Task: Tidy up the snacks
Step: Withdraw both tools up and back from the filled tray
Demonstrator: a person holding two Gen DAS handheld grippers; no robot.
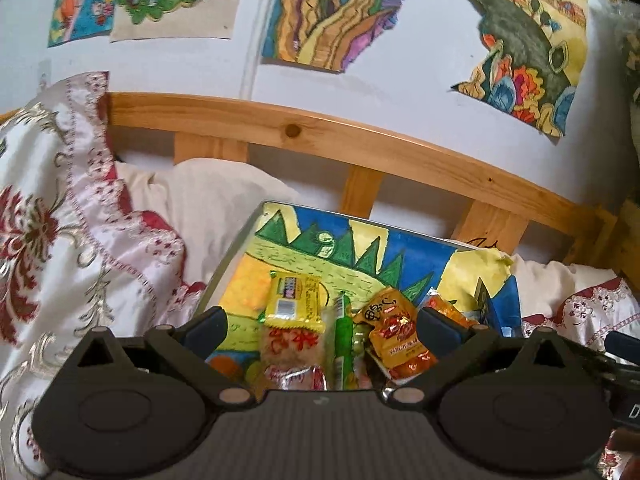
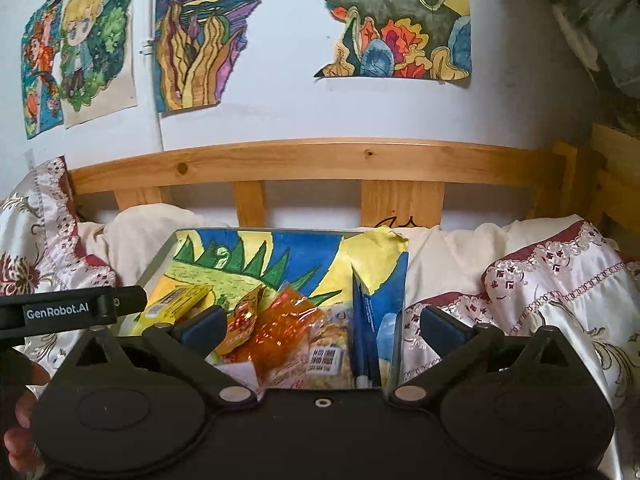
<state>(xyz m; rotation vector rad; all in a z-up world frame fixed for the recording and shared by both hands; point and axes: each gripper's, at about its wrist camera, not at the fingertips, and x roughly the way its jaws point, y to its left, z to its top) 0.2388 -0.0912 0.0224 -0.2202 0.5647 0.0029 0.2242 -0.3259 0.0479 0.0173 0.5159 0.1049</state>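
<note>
Nearest, the left gripper (image 1: 320, 326) stands with its jaws spread wide, nothing pinched; the snacks lie in the gap beyond its blue pads (image 1: 208, 330). The right gripper (image 2: 320, 326) is likewise wide open and holds nothing.

Just past them sits a tray (image 1: 224, 264) lined with a painted sheet (image 1: 360, 252), resting on the bedding. On it, in the left view: a yellow packet (image 1: 294, 300), a red-and-white packet (image 1: 290, 350) below it, a green stick (image 1: 343, 340), an orange packet (image 1: 396, 336). The right view adds a clear orange wrapper (image 2: 280, 320), a barcoded packet (image 2: 326, 356) and a blue box (image 2: 370, 320) upright at the tray's right side.

Around it lies a floral quilt (image 1: 60, 240). Behind that come a wooden rail (image 2: 320, 162) and a wall with drawings (image 2: 400, 20).
</note>
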